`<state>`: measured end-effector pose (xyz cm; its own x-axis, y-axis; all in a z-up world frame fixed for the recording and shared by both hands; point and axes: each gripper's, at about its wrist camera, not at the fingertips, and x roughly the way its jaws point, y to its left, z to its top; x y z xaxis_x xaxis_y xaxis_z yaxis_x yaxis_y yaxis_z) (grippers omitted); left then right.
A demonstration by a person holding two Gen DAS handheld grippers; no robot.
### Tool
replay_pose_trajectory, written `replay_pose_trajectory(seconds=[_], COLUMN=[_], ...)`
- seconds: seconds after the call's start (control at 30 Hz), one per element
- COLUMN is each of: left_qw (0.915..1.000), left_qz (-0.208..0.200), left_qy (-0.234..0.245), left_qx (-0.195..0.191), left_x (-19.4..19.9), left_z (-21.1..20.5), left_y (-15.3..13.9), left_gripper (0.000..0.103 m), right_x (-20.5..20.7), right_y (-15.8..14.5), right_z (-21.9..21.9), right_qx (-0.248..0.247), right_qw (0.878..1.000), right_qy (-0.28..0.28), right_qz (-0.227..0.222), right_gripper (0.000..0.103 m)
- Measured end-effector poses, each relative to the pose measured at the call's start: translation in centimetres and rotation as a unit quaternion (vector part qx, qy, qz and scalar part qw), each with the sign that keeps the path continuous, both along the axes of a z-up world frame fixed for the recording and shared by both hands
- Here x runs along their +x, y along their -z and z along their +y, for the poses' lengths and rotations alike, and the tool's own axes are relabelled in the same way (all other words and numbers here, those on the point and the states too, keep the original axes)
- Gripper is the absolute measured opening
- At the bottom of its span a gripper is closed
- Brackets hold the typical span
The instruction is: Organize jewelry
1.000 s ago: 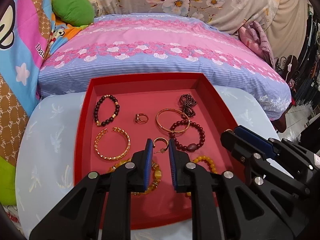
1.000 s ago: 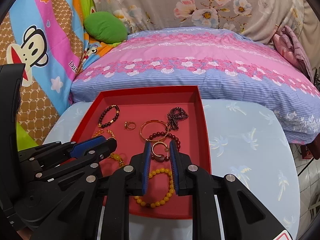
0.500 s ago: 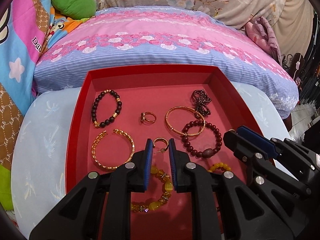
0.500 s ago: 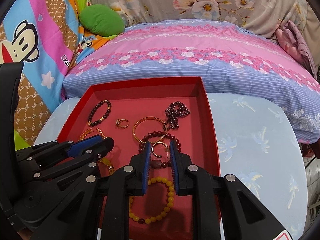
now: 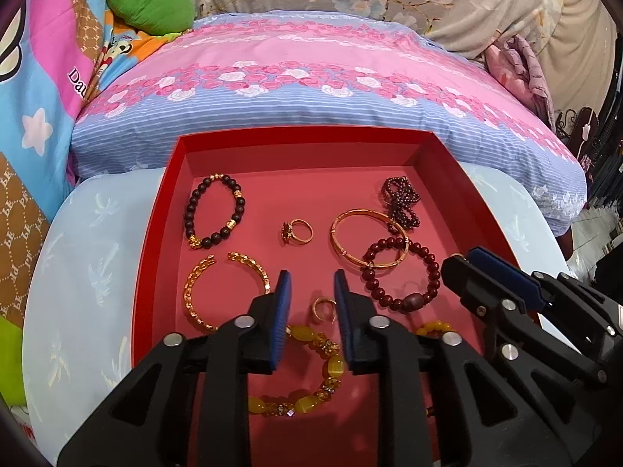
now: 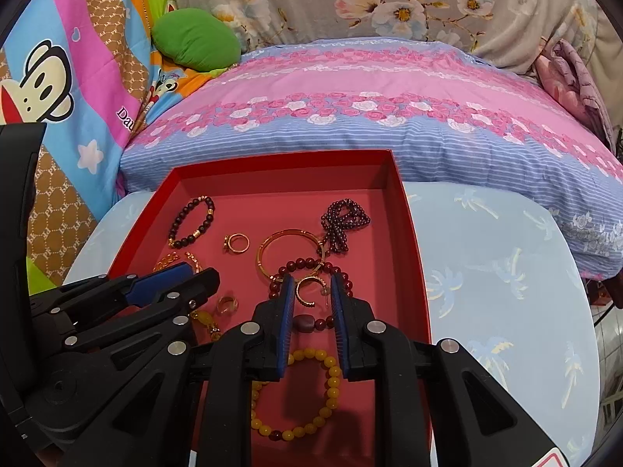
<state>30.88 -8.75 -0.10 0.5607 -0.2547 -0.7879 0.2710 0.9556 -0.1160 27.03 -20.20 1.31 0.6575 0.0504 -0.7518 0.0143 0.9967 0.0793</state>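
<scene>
Spreading our left fingers [image 5: 309,292] around the small gold hoop earring [image 5: 323,308], light, stiff, slippery; right fingers [image 6: 310,292] narrowly parted, empty.

bare tray floor [image 5: 296,179] along the far wall, jewelry crowding the near half, pillow [image 5: 311,89] just behind

Both tools are built from matte black plastic arms, pinned with round silver screws. The left gripper [image 5: 309,303] and the right gripper [image 6: 310,303] are fitted with ribbed blue pads on the fingers [image 5: 281,311] (triangular cut-outs are seen lower down).
</scene>
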Motion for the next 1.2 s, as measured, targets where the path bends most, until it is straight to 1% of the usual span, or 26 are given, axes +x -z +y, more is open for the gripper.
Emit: replay_pose_trajectory(seconds=[0.1,0.23,0.37,0.57,0.73,0.83,0.97,1.03,1.1,1.2], left_qw=[1.0,0.9999,0.9998,0.9994,0.9989,0.9985,0.9979,0.9975,0.9971,0.9968], left_qz=[-0.001,-0.004,-0.008,-0.02,-0.03,-0.037,-0.043,-0.044,-0.044,-0.047], left_qy=[-0.007,-0.011,-0.017,-0.028,-0.033,-0.037,-0.046,-0.054,-0.059,-0.061], left_qx=[0.001,0.003,0.002,0.007,0.013,0.017,0.018,0.018,0.017,0.019], left_x=[-0.1,-0.4,-0.9,-2.2,-3.4,-4.4,-5.7,-6.2,-6.8,-7.7], left_z=[0.2,0.4,0.6,0.8,1.2,1.5,2.0,2.3,2.7,3.1], left_y=[-0.1,-0.4,-1.0,-2.2,-3.1,-3.7,-4.3,-4.6,-4.7,-4.9], left_gripper=[0.03,0.032,0.036,0.045,0.051,0.055,0.061,0.065,0.071,0.073], right_x=[0.0,-0.1,-0.7,-2.0,-3.3,-4.2,-5.3,-5.8,-6.5,-7.2], right_y=[-0.2,-0.6,-1.3,-2.7,-3.6,-4.2,-5.0,-5.2,-5.5,-5.7], right_z=[0.2,0.4,0.5,0.5,0.6,0.8,0.9,0.9,0.9,1.1], right_qx=[-0.005,-0.01,-0.014,-0.023,-0.029,-0.034,-0.035,-0.035,-0.034,-0.036], right_qw=[1.0,1.0,1.0,1.0,0.999,0.999,0.998,0.998,0.998,0.998], right_qy=[-0.002,-0.002,0.002,0.015,0.022,0.025,0.029,0.032,0.035,0.037], right_qz=[-0.002,-0.004,-0.008,-0.014,-0.021,-0.025,-0.03,-0.033,-0.037,-0.039], right_gripper=[0.02,0.021,0.022,0.024,0.029,0.03,0.032,0.036,0.036,0.037])
